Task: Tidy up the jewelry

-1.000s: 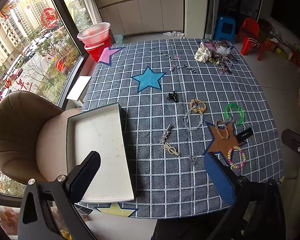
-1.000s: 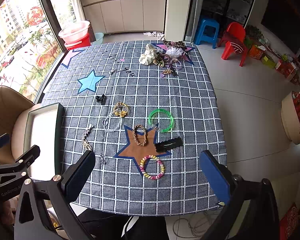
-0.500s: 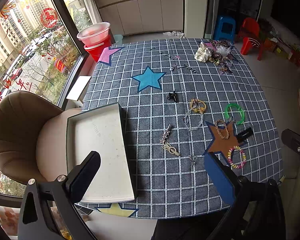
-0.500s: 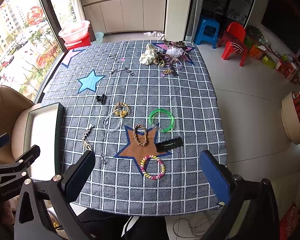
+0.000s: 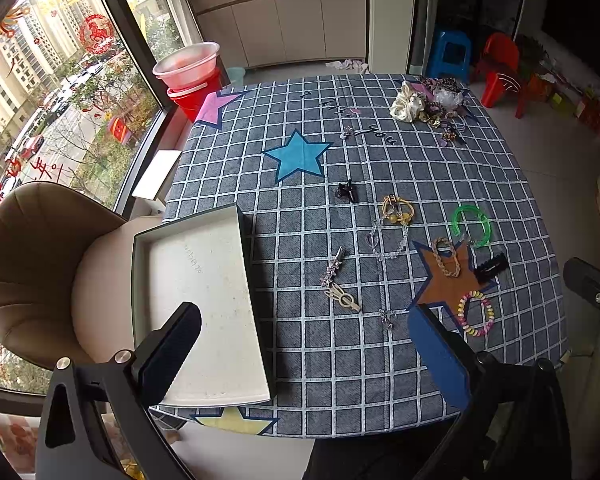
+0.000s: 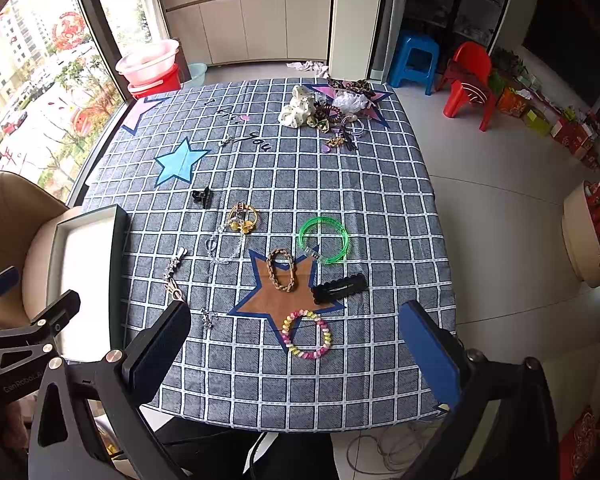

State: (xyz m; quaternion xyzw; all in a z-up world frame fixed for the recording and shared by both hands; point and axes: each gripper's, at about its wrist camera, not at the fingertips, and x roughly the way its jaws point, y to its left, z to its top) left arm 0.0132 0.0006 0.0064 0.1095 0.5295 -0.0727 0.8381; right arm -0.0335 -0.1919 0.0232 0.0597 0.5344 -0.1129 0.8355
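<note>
Jewelry lies spread on the checked tablecloth: a green bangle (image 6: 324,239), a braided bracelet (image 6: 281,269), a black hair clip (image 6: 340,288), a pastel bead bracelet (image 6: 307,334), a gold piece (image 6: 242,219), a clear bead chain (image 6: 222,246), a small black claw clip (image 6: 201,197) and silver hair pins (image 6: 174,270). An open white-lined tray (image 5: 204,304) sits at the table's left edge. My left gripper (image 5: 304,350) is open and empty above the table's near edge. My right gripper (image 6: 296,346) is open and empty above the bead bracelet.
A heap of scrunchies and hair ties (image 6: 328,110) lies at the table's far right corner. A beige chair (image 5: 32,264) stands left of the table. A red bucket (image 5: 192,80) stands behind, and stools (image 6: 416,58) on the floor to the right.
</note>
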